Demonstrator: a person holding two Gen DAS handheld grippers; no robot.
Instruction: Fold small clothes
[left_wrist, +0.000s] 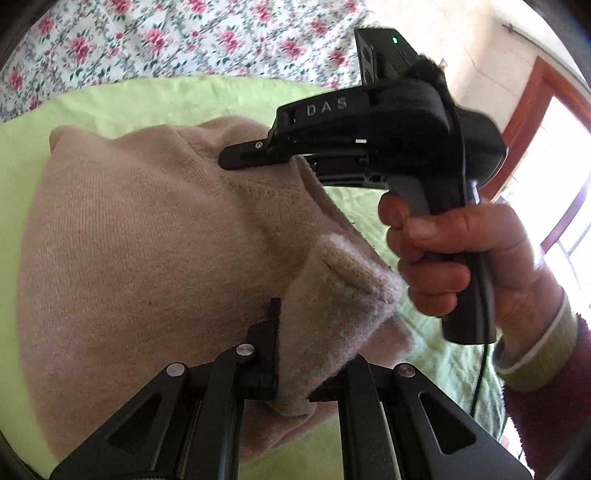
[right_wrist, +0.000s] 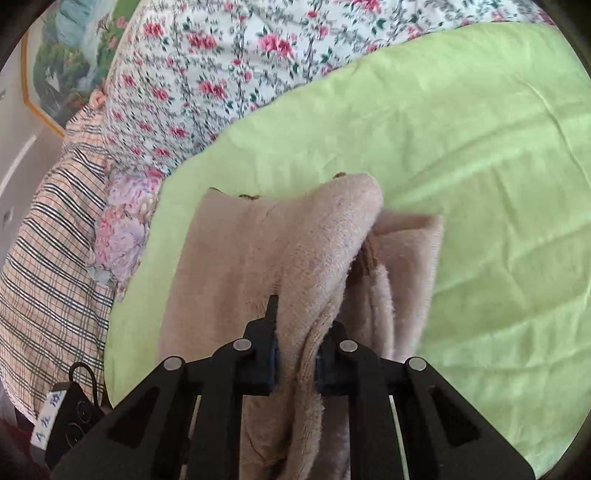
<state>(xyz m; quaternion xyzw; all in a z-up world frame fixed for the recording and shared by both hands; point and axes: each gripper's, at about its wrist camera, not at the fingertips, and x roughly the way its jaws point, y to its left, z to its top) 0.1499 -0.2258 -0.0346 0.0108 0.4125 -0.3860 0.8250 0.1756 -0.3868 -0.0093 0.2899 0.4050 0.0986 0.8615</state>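
A beige knit garment (left_wrist: 147, 240) lies bunched on a light green sheet (left_wrist: 147, 99). My left gripper (left_wrist: 293, 369) is shut on a thick fold of it at the near edge. In the left wrist view a hand (left_wrist: 461, 251) holds my right gripper (left_wrist: 240, 158), its fingers clamped on the garment's far edge. In the right wrist view the garment (right_wrist: 258, 251) rises in a ridge between the jaws of the right gripper (right_wrist: 295, 350). The pads press on that fold from both sides. The garment's underside is hidden.
A floral quilt (right_wrist: 203, 74) lies beyond the green sheet (right_wrist: 443, 147). Plaid fabric (right_wrist: 48, 240) and a purple flowered cloth (right_wrist: 122, 229) lie at the left. A wooden window frame (left_wrist: 535, 147) is at the right. Bare green sheet spreads right of the garment.
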